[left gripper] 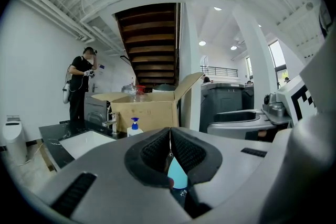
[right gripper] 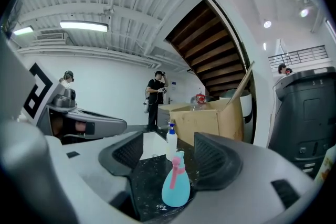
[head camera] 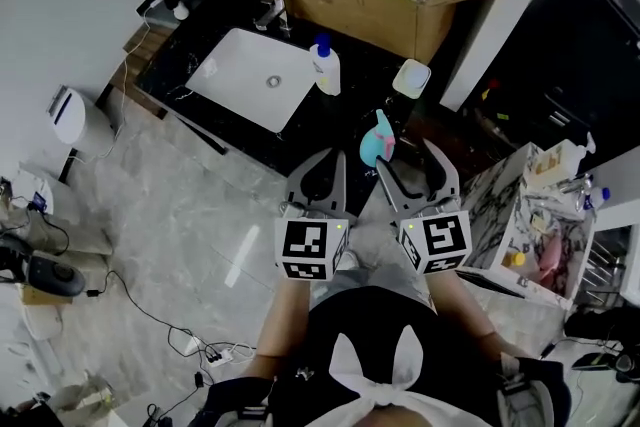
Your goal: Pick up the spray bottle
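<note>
Finds the spray bottle (head camera: pixel 378 139) upright on the dark speckled counter (head camera: pixel 360 93), just ahead of both sets of tongs and nearer than the white sink (head camera: pixel 250 75). Shows it as a squat teardrop: a smooth pale teal body, widest at the rounded base and tapering to a slim neck, with a pink trigger and collar running down the front and a small teal nozzle head on top. Cannot tell at this size whether any label or print sits on the body. Places it, in the right gripper view, low in the gap of the right gripper (right gripper: pixel 169 157), with the jaws wide apart and neither ribbed pad touching it. Shows clear space on both sides of the neck and the base flat on the counter. Shows the left gripper (left gripper: pixel 169 139) with its jaws pressed together on nothing, and only a sliver of the teal body visible below the closed pads, beyond them. From the head view, puts the bottle between the two sets of tips, closer to the right pair. Finds a white pump bottle (head camera: pixel 325 67) with a blue top farther back, just beside the sink, and an open cardboard box (head camera: pixel 400 3) behind that at the counter's far edge.
</note>
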Demonstrator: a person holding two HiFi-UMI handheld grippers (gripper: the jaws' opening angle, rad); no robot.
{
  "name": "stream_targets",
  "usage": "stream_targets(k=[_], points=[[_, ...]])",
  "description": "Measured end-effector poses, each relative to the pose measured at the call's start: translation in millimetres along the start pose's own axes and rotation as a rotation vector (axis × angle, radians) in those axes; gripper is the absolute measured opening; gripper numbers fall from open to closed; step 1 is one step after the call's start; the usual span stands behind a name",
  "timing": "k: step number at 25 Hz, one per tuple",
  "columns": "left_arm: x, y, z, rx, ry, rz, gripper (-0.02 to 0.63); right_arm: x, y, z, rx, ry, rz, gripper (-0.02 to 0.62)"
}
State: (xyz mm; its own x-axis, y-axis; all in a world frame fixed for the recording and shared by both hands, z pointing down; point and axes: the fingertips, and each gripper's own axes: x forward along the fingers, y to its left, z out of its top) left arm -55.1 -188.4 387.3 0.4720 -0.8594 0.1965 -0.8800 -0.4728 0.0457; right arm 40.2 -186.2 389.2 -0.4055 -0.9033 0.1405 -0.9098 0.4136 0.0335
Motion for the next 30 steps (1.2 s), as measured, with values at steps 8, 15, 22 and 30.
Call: stream_targets(k=[8, 15, 22, 30], points=[[12.8, 9.1, -9.8, -0.013, 0.021, -0.031, 0.028, 23.4, -3.2, -14.5, 0.001, 0.048, -0.011, 0.284], [17.2, 21.9, -13.0, -0.026, 0.029, -0.026, 0.028, 45.9, -6.5, -32.4, 0.000, 0.097, -0.012, 0.284], [23.8, 30.4, -20.4, -0.034, 0.050, -0.027, 0.028, 65.1, -12.9, -49.9, 0.018, 0.147, -0.017, 0.284], [31.9, 31.6, -26.7, -0.034, 0.072, -0.039, 0.028, 81.3, -21.6, -62.0, 0.055, 0.174, -0.019, 0.283]])
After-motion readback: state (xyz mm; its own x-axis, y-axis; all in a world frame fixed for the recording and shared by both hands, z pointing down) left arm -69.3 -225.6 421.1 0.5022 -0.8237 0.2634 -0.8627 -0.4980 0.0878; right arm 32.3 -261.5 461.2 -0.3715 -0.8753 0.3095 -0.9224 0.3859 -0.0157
